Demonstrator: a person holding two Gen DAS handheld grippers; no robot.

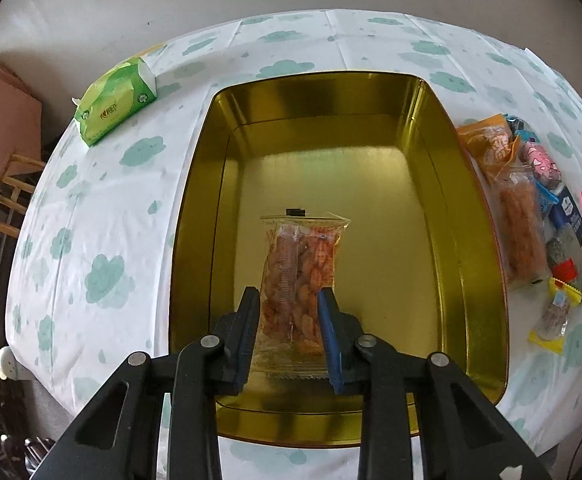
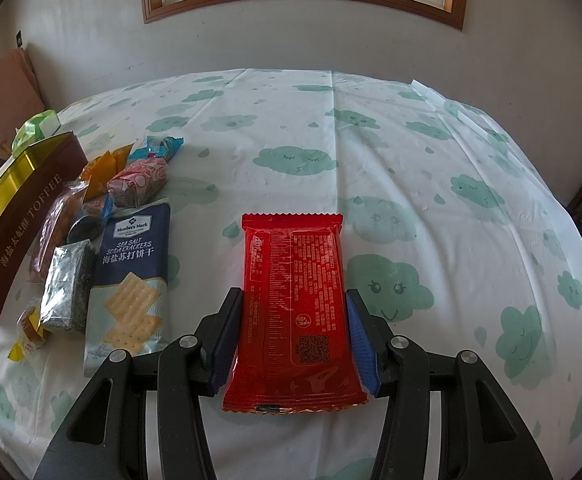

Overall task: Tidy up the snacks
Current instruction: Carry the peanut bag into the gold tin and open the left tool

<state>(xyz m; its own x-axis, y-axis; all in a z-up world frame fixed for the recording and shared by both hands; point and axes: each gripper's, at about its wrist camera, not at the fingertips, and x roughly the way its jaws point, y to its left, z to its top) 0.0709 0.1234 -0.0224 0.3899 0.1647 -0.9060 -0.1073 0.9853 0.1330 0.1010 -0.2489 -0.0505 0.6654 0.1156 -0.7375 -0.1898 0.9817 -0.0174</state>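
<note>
The left gripper (image 1: 289,300) is down inside the gold tin (image 1: 443,184), jaws nearly closed and pinching a clear pack (image 1: 301,276) of orange snacks. The pack hangs over the tin's floor, towards the near end. Apart from it the tin looks bare, so nothing appears stowed yet, and this one is not released.

Over on the right, the right gripper (image 2: 293,308) has a red packet (image 2: 293,280) between its pads, jaws part open and snug against the packet's long edges. The packet looks lifted just off the cloud-print cloth (image 2: 431,160), though whether it is clear of the cloth is hard to say.

Plenty left. Beside the tin's right wall lies the pile: a navy cracker pack (image 2: 131,276), a silver pouch (image 2: 67,284), a pink-wrapped roll (image 2: 139,182), orange sachets (image 2: 105,170), a blue wrapper (image 2: 159,148), a long clear snack bag (image 2: 53,228) and a small yellow-edged sweet (image 2: 29,336) nearest. A green tissue pack (image 1: 117,100) sits far left of the tin, not a snack.

By the look of it, early going: one pack about to land, one in hand, the heap untouched.
</note>
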